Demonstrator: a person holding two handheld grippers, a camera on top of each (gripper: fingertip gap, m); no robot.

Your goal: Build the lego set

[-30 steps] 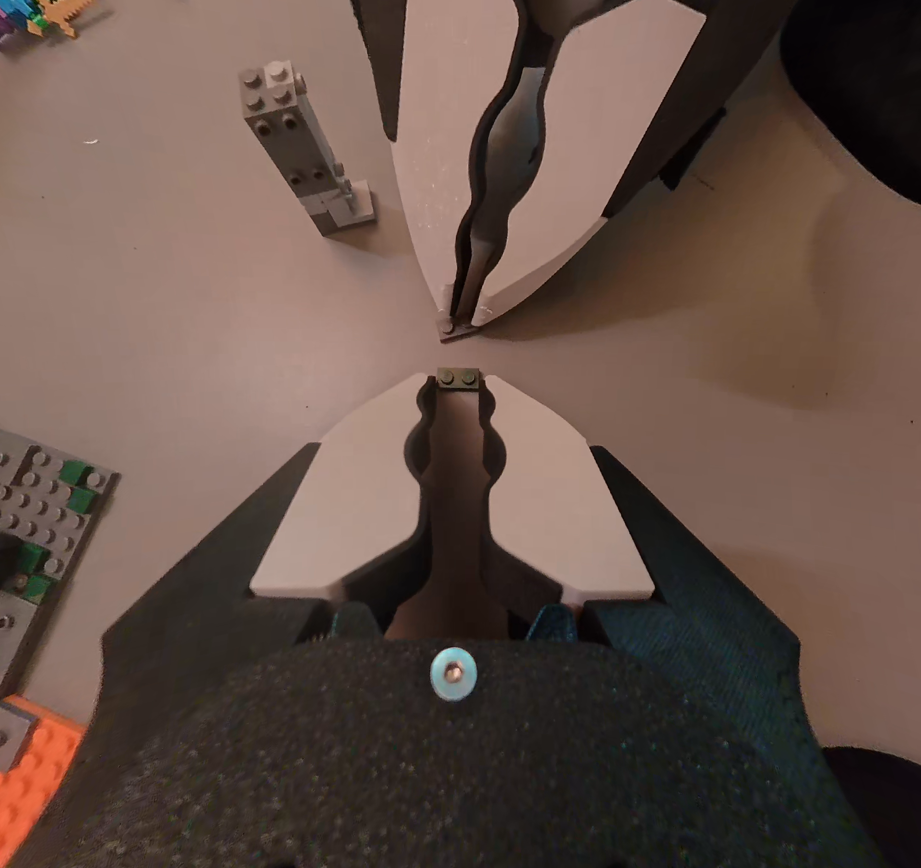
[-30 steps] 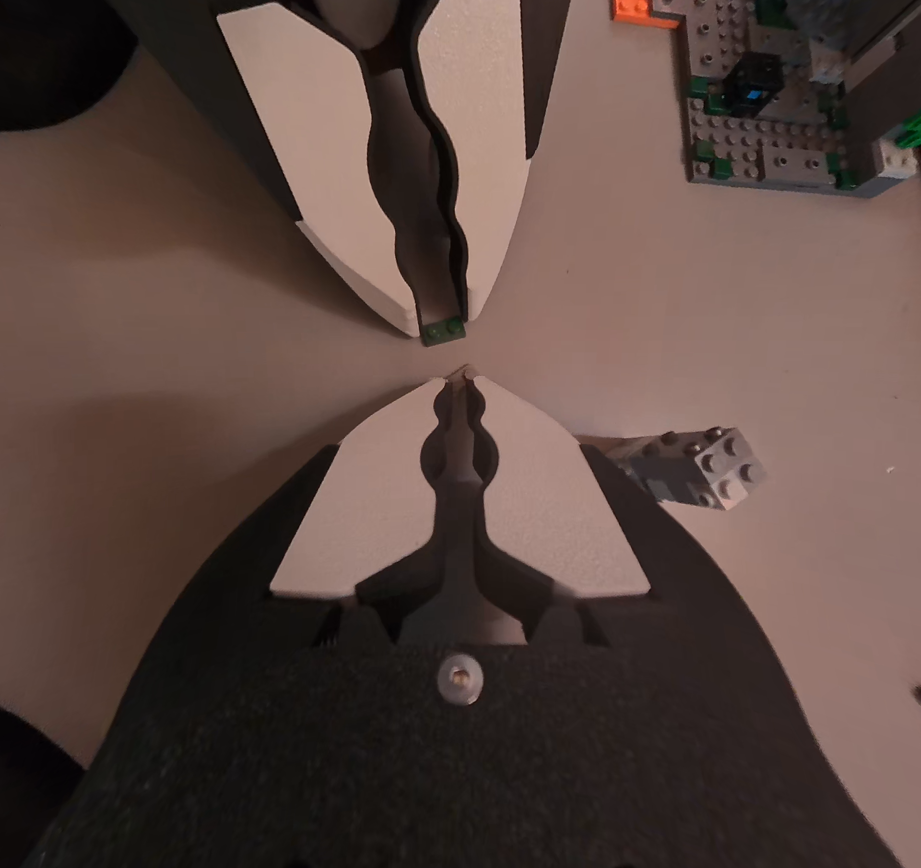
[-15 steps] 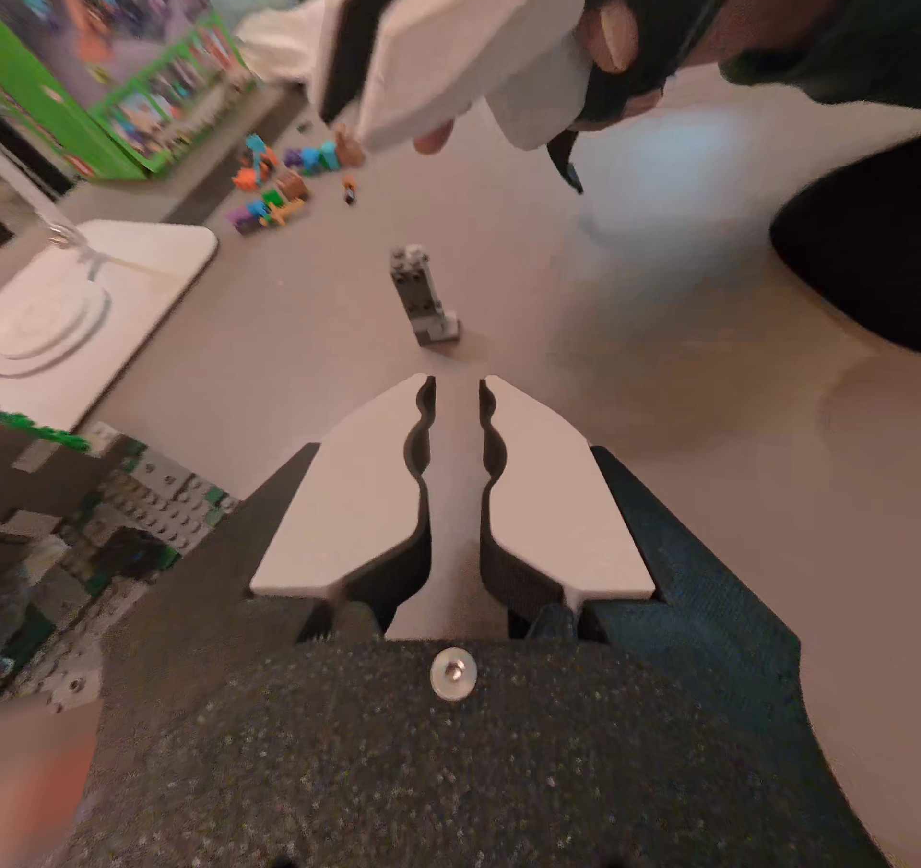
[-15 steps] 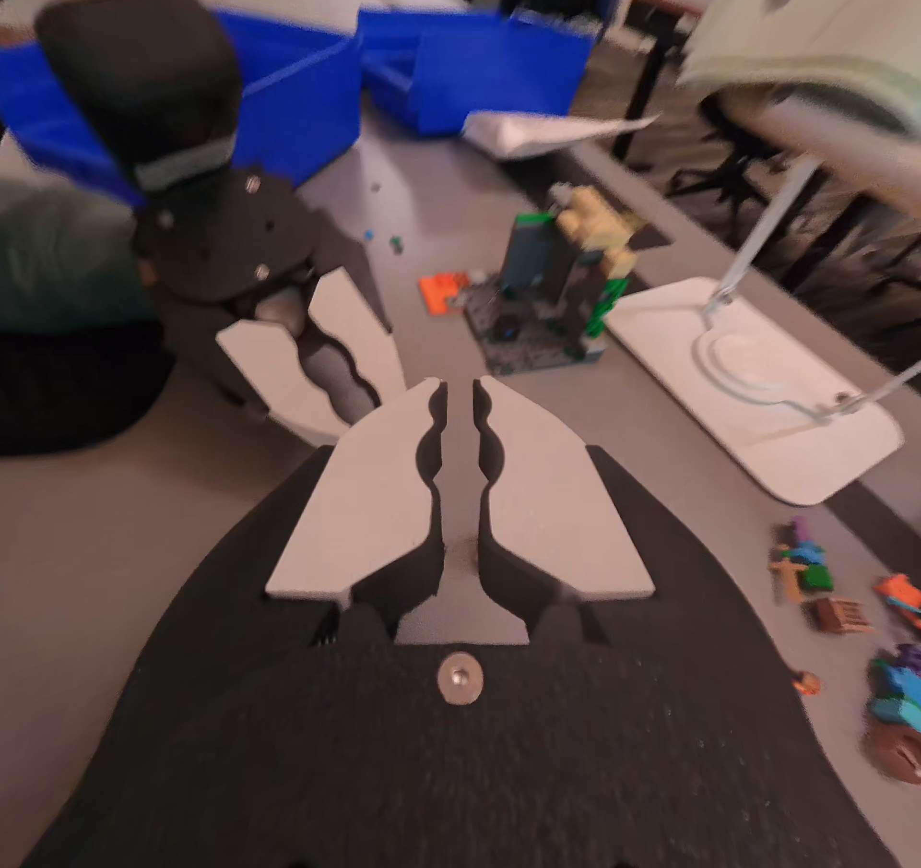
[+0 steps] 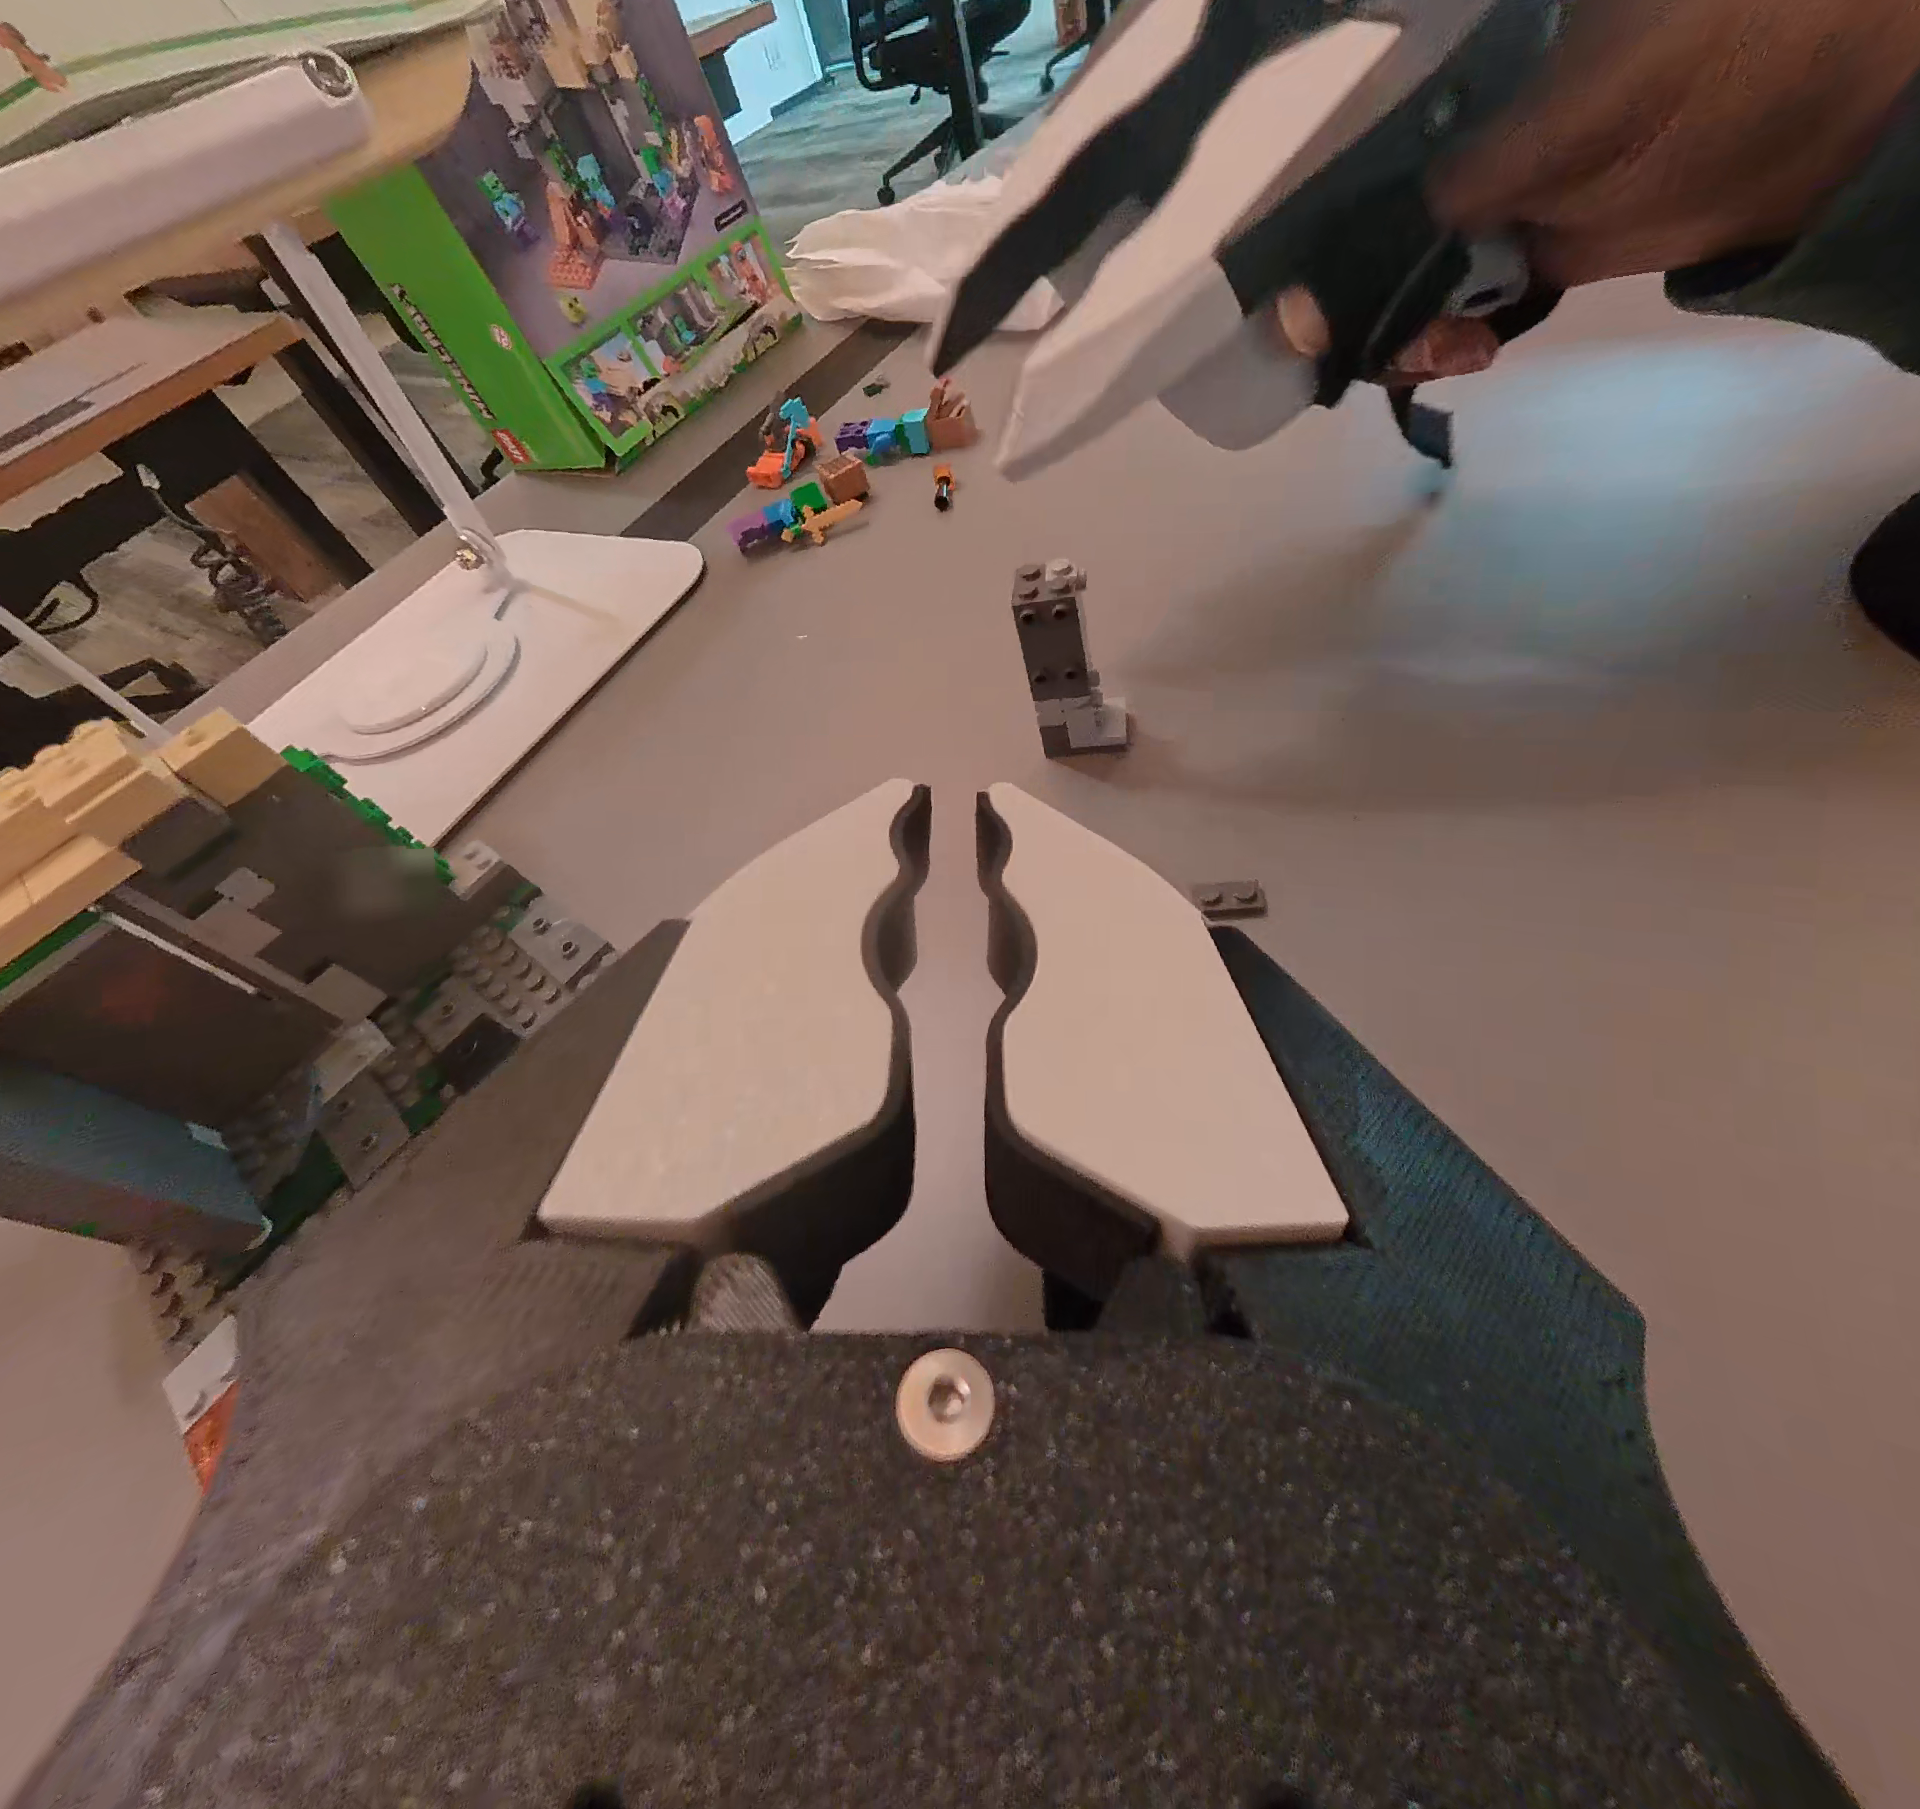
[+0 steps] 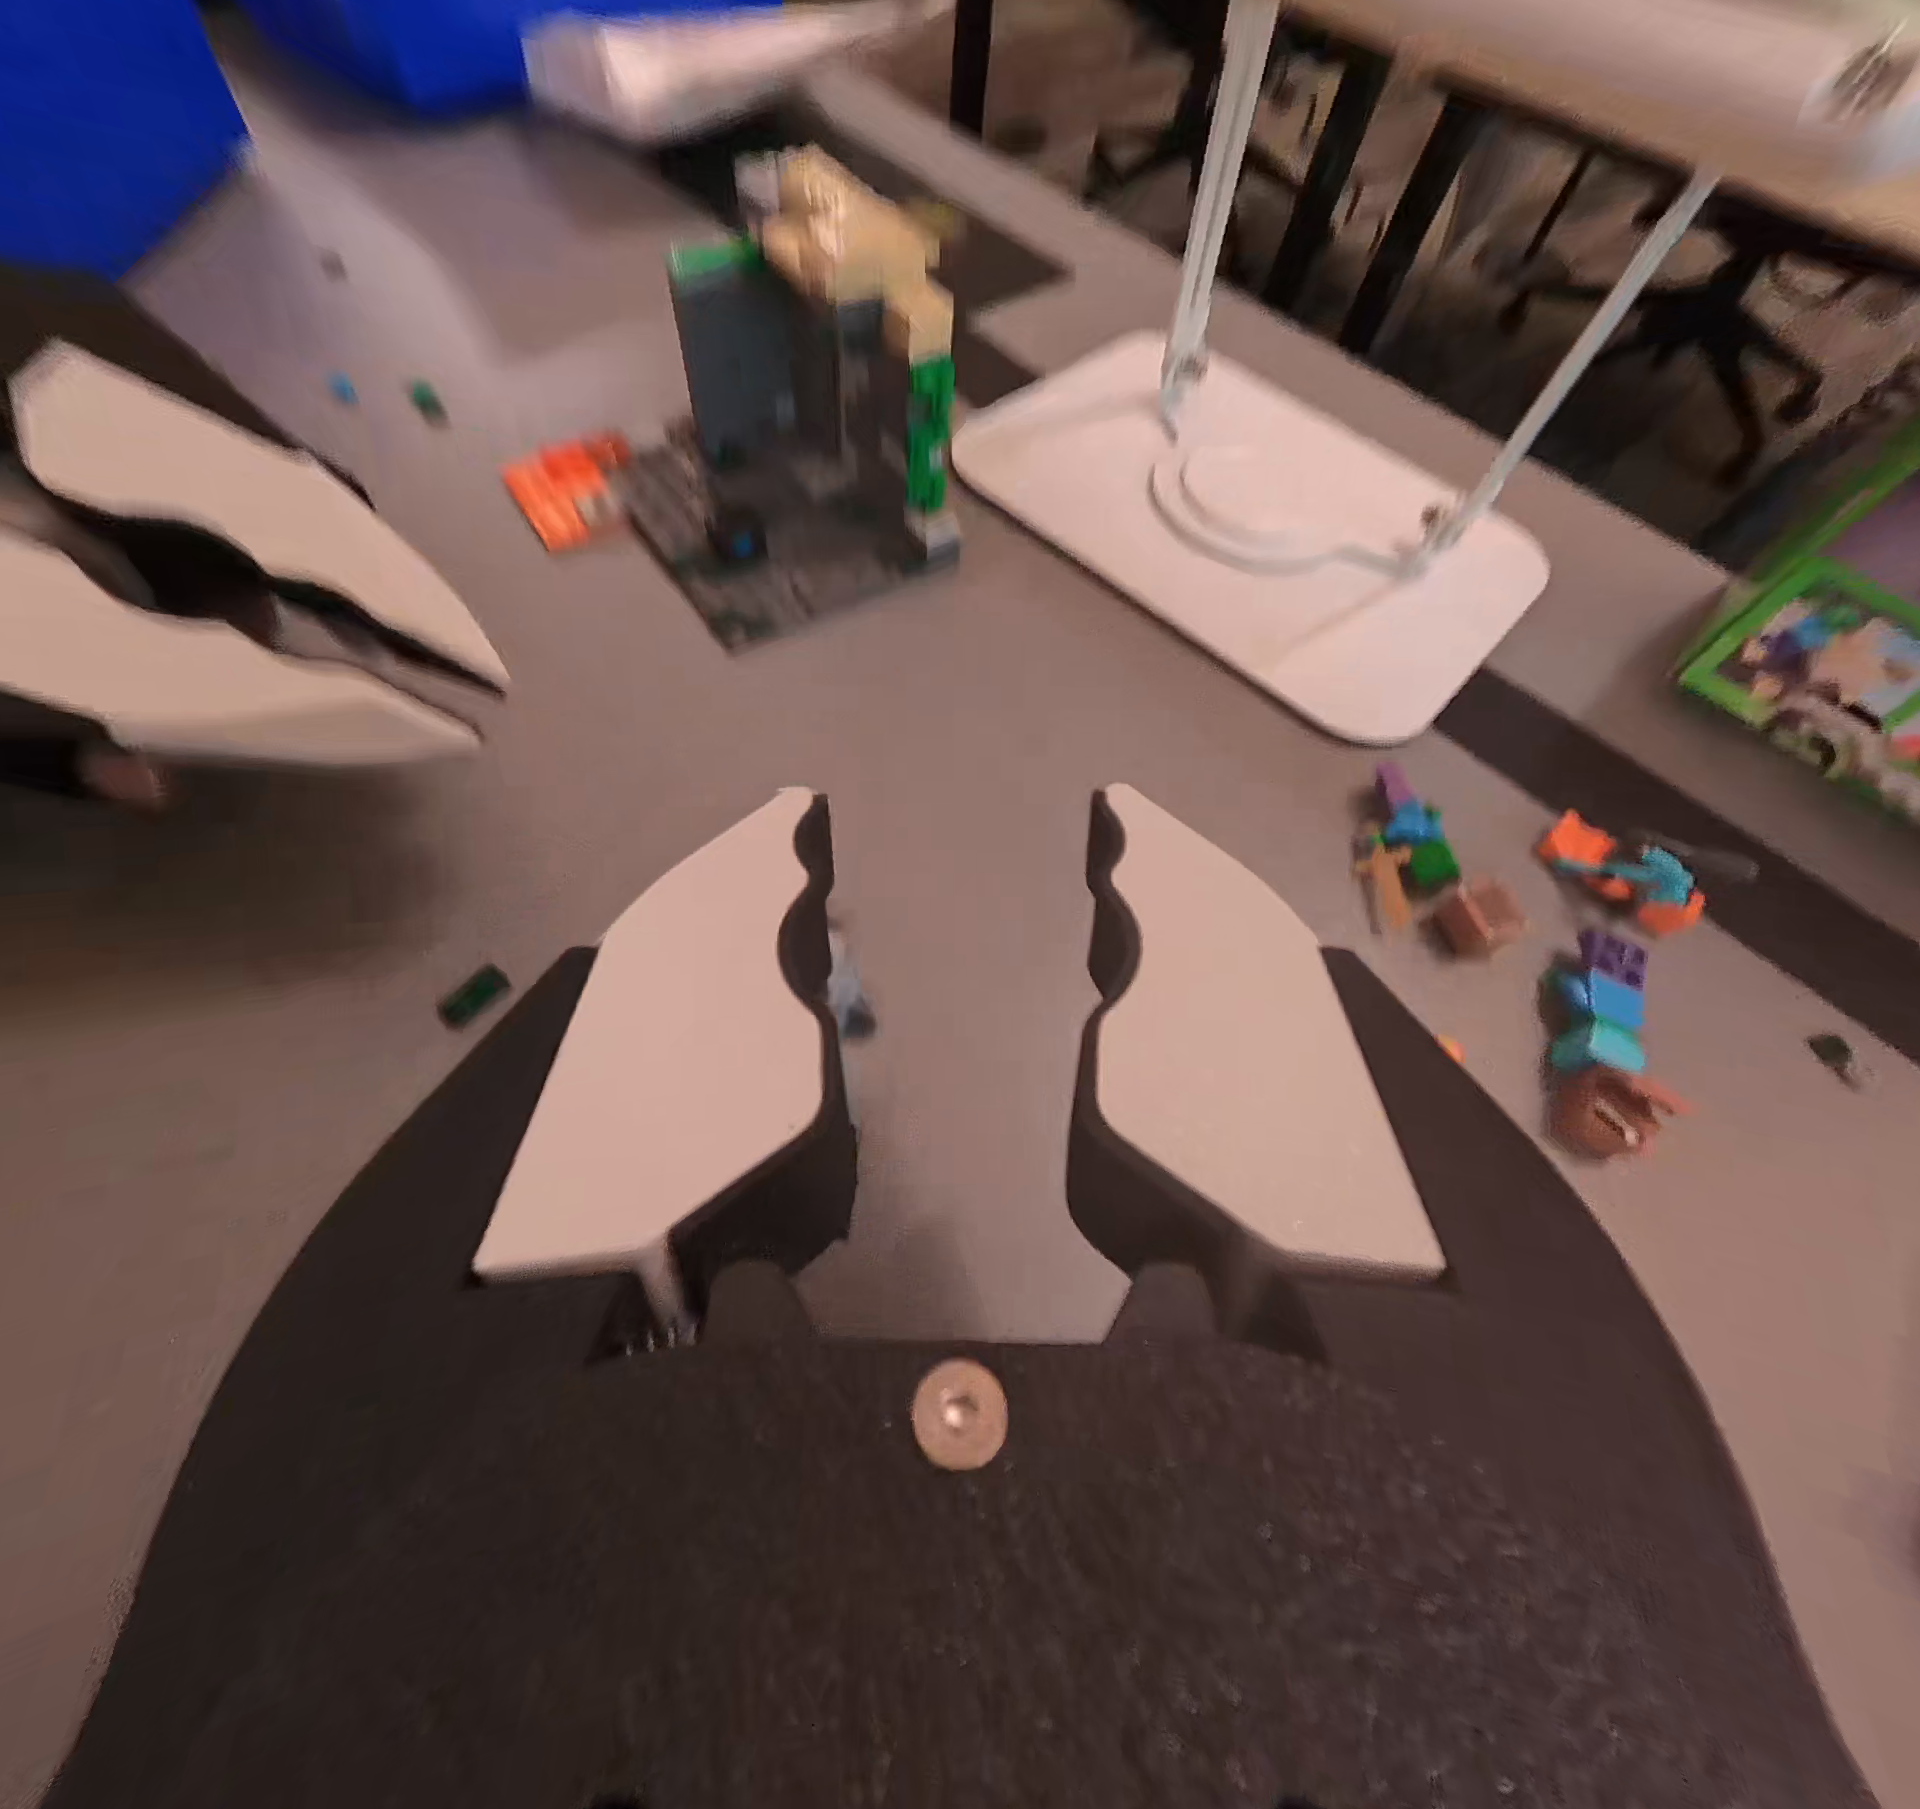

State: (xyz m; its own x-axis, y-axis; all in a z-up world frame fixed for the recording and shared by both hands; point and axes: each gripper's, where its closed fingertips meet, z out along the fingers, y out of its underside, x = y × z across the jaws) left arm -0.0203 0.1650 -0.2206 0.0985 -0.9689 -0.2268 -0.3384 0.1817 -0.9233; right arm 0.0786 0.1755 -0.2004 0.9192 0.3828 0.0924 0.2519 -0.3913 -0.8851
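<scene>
Now we hold both grippers empty above the table (image 5: pixel 1455 928): the left gripper (image 5: pixel 953 803) nearly closed, the right gripper (image 6: pixel 958 803) spread wide. A small dark plate (image 5: pixel 1229 897) lies flat just beside our left fingers. It looks light, stiff and thin, so we judge it best pinched by its long edges.

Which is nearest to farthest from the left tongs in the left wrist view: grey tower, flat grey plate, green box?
1. Flat grey plate, just right of the left tongs.
2. Grey tower, standing ahead, slightly right.
3. Green box, far left at the table edge.
</scene>
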